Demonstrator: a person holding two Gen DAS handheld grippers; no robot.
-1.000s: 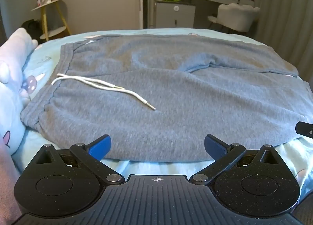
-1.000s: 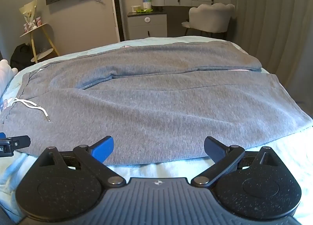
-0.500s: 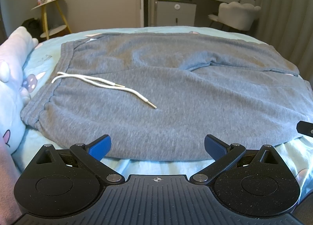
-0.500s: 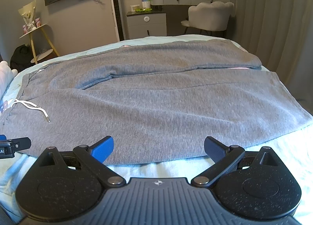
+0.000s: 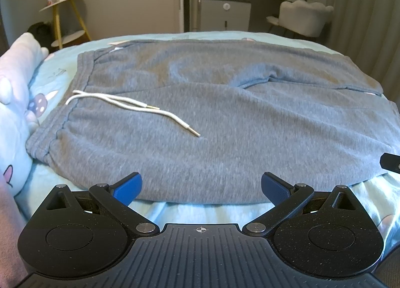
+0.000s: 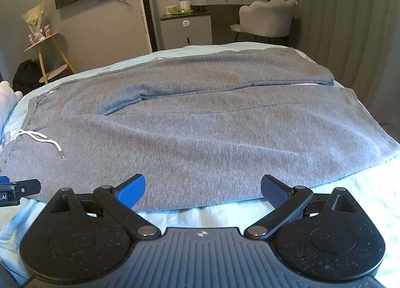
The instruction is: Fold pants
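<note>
Almost nothing has moved since the earlier frames: both views only slide a little toward the near edge of the gray pants (image 5: 225, 123), and the garment lies as it did. It is spread flat across the light blue bed sheet (image 5: 160, 209) and fills the middle of both frames, with the waistband at the left and the two legs running to the right, one beside the other. The white drawstring (image 5: 130, 106) rests loose on top of the fabric (center left of the left view). The left gripper (image 5: 200, 185) has its jaws wide apart and holds nothing; it hangs just before the near hem, close to the waist end. The right gripper (image 6: 202, 186) is equally spread and empty, farther along the leg. This spacing probably lets both take the near edge together and carry it over the far leg. A plush toy (image 5: 15, 93) lies at the left border.
</note>
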